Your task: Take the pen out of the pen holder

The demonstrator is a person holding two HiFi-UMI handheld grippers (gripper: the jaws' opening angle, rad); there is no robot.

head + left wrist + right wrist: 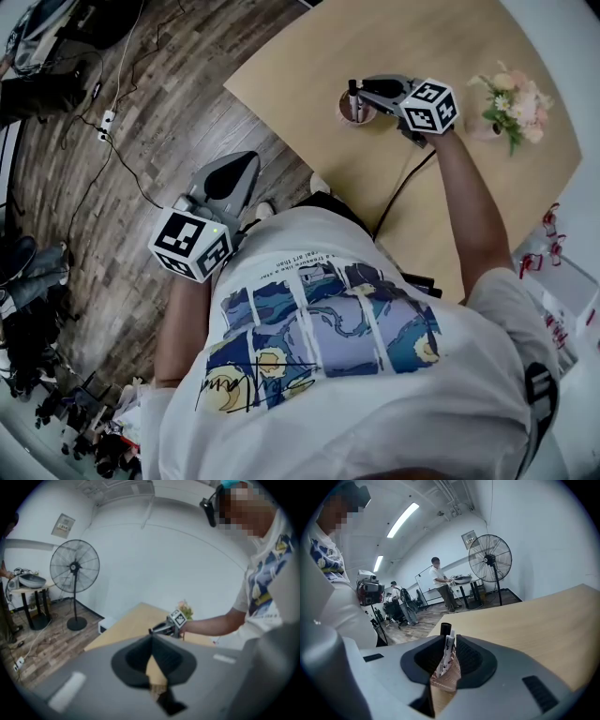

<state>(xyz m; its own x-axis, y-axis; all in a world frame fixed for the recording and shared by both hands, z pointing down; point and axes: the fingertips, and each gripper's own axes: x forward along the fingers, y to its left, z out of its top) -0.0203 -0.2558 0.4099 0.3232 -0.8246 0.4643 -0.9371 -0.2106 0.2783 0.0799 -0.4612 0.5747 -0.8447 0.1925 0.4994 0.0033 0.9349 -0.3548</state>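
A small coppery pen holder (356, 112) stands near the wooden table's (450, 37) left edge. My right gripper (362, 90) hangs just over it, jaws pressed on a white pen (448, 649) that rises from the holder (446, 679). Behind it a dark-capped pen (445, 629) also sticks up (353, 94). Off the table, over the wood floor beside the person's body, my left gripper (242, 164) is held shut and holds nothing. In the left gripper view its jaws meet at the tips (151, 641), and the right gripper (165, 627) shows far off.
A pink flower arrangement (514, 103) stands on the table right of the right gripper. Cables and a power strip (106, 122) lie on the floor at left. A standing fan (490, 557) and several people are farther back in the room.
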